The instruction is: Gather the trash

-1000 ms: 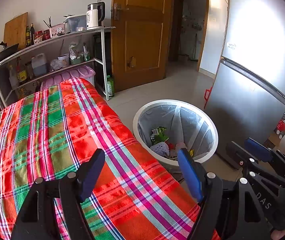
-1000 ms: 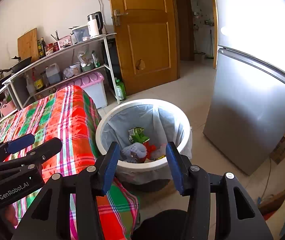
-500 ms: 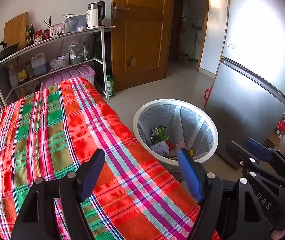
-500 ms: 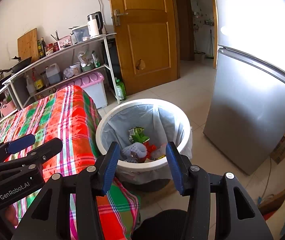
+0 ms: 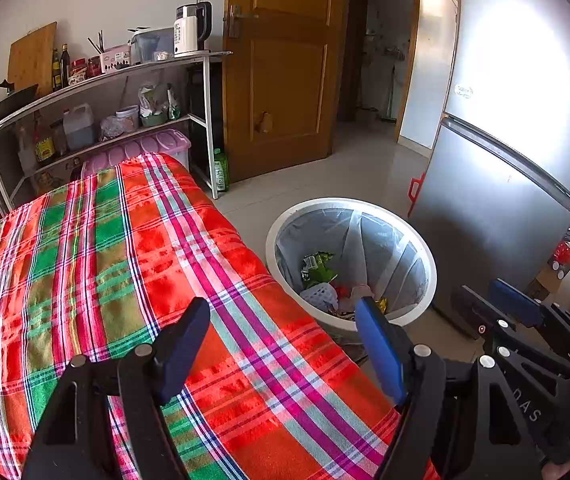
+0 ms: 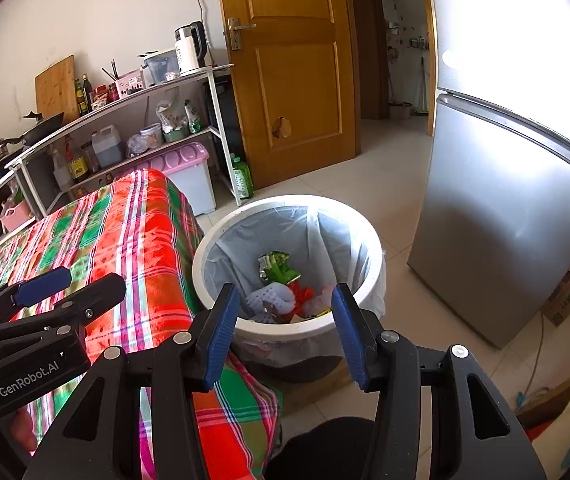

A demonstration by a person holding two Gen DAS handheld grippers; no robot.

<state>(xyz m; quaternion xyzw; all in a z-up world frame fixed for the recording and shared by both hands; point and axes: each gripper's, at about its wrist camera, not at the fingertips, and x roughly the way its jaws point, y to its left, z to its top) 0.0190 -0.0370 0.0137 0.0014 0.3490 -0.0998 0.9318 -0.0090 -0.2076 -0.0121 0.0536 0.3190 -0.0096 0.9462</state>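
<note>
Nothing moved | both tools, left (image 5: 281, 344) and right (image 6: 285, 330), agape, empty | round bin (image 6: 221, 236); crumpled wrappers (image 6: 277, 268)

Tiled floor (image 6: 397, 184) — wooden door (image 6: 293, 68)

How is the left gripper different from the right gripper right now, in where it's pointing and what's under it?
The left gripper hovers over the plaid tablecloth; the right gripper hangs past the cloth's edge, facing the trash bin. The left gripper's fingers stand wider apart than the right gripper's. Both are open, empty, with blue pads.
</note>
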